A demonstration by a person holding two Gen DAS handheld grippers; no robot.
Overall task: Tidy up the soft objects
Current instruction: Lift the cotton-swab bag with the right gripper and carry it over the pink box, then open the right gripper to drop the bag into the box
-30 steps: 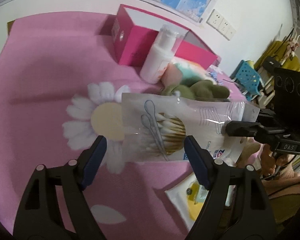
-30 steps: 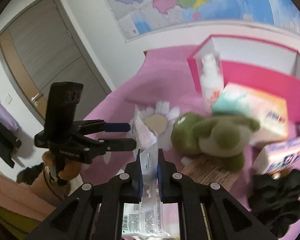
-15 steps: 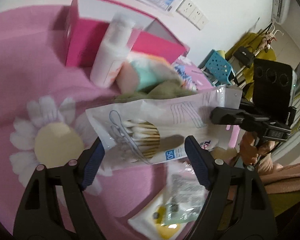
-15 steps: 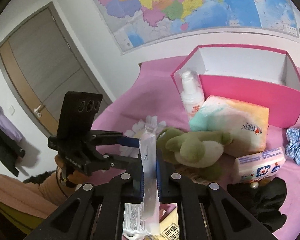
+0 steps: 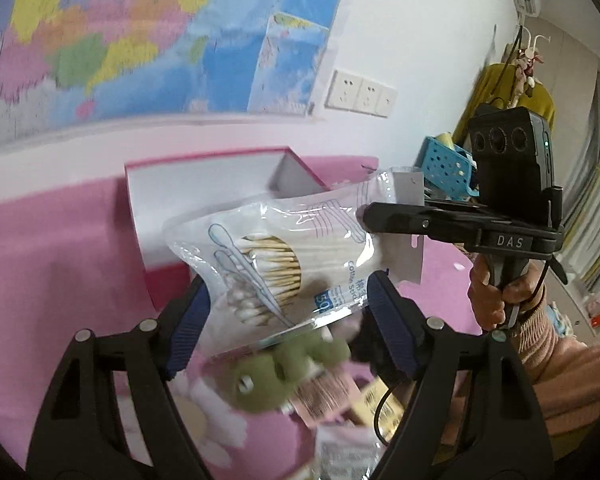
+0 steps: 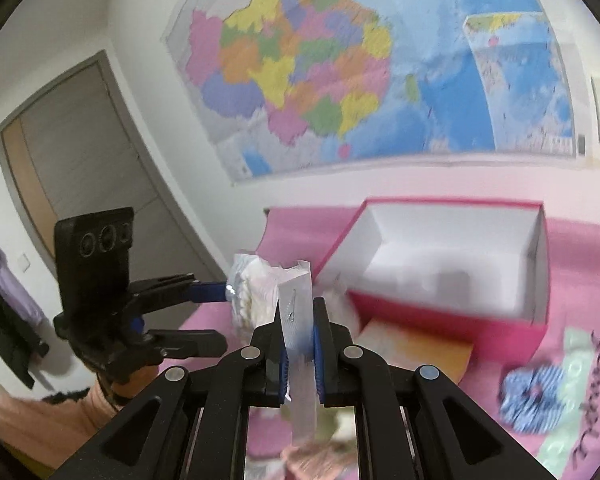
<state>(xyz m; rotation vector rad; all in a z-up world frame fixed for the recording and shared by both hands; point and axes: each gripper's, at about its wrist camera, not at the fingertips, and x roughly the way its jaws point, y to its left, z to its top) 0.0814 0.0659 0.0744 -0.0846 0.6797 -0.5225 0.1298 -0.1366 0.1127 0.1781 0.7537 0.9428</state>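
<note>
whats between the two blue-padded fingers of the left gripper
The clear plastic bag of cotton swabs, seen in the left wrist view; the fingers stand apart from it, while the right gripper pinches its top edge.

Each gripper (image 5: pixel 284 312) is black, with blue finger pads (image 5: pixel 384 316) and silver screws at the pivots. The right gripper (image 5: pixel 364 216) reads "DAS" in white. Sleeves (image 5: pixel 568 372) are pink knit.

Swab bag (image 5: pixel 284 264) lifted off the pink tabletop (image 5: pixel 52 264), now up in front of the box (image 5: pixel 204 184); both tongs raised with it; frog (image 5: pixel 272 376) below.
</note>
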